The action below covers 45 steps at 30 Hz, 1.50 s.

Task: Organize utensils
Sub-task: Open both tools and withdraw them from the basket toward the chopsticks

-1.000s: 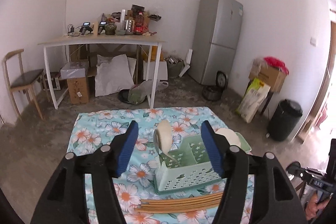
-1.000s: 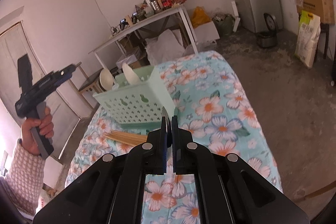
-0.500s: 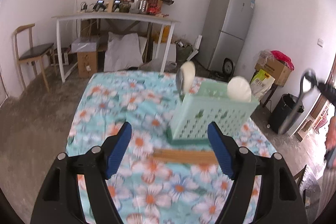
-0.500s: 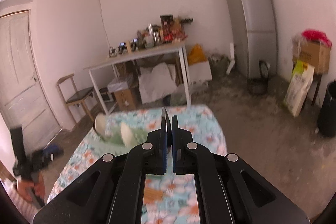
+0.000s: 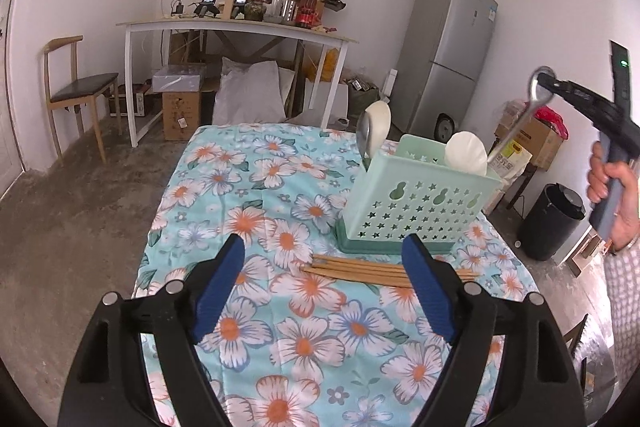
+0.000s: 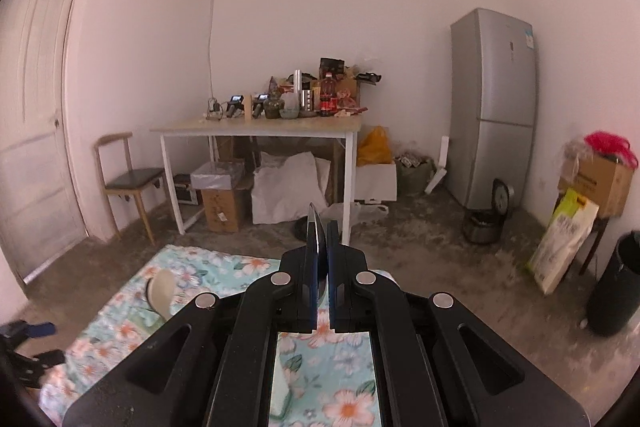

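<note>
A bundle of wooden chopsticks (image 5: 372, 270) lies on the floral tablecloth (image 5: 256, 187), just in front of a pale green perforated caddy (image 5: 420, 211). Two white spoons (image 5: 378, 125) stand in the caddy. My left gripper (image 5: 324, 247) hovers low before the chopsticks. Its jaws are opening and nothing is pressed between the blue pads (image 5: 218, 287). At the right a hand holds my right gripper (image 5: 548, 83) high, shut on a metal spoon (image 5: 516, 123) whose handle hangs down. In the right wrist view that gripper (image 6: 320, 231) grips the spoon (image 6: 315, 223) edge-on.
A cluttered white desk (image 5: 240, 25) stands behind the table, with a wooden chair (image 5: 76, 95) to its left and a grey fridge (image 5: 448, 55) to its right. A black bin (image 5: 554, 219) and cardboard boxes (image 5: 536, 139) sit at the right. Concrete floor surrounds the table.
My left gripper came down and nearer to the chopsticks, with its jaws spreading wider. The right gripper rose from the table with the metal spoon and rolled level.
</note>
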Motion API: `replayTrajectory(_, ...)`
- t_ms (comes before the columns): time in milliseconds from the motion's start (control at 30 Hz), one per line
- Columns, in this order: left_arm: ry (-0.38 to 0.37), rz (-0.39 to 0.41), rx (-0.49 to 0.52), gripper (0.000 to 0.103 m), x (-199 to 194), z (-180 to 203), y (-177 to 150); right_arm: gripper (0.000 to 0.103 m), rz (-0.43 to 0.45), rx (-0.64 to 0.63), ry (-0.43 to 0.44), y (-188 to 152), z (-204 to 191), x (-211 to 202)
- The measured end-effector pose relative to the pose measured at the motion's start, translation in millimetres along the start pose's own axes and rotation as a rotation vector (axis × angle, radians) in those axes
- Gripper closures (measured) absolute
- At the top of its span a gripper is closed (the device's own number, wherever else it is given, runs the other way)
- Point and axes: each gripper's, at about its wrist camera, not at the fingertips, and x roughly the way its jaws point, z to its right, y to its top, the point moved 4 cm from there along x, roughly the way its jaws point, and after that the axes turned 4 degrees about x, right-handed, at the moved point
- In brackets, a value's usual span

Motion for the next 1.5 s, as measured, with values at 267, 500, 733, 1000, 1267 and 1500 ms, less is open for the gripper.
replayTrajectory(267,-0.014,-0.001,0.002,0.02,2.1,1.6,-2.7,0.101,-0.02,-0.155,-0.033,-31.6,-26.5,29.4)
replayTrajectory(500,-0.018,-0.008,0.002,0.018,5.8,5.3,-2.5,0.101,-0.041,-0.222,-0.023,-48.8,-42.1,34.9)
replayTrajectory(733,-0.021,0.002,0.002,0.016,2.6,9.5,-3.4,0.093,-0.116,-0.207,0.041,-62.8,-49.6,38.5)
replayTrajectory(1000,-0.029,0.019,-0.012,0.012,-2.9,9.8,-2.9,0.051,-0.128,-0.179,0.1,-61.4,-59.1,22.3)
replayTrajectory(1267,-0.058,0.025,-0.029,0.011,-6.8,13.3,-1.5,0.047,-0.081,-0.029,0.162,-36.5,-40.6,-23.6)
replayTrajectory(1500,-0.101,0.027,-0.048,0.008,-10.0,18.4,-3.8,0.043,-0.136,0.125,0.176,-53.2,-20.4,-58.9)
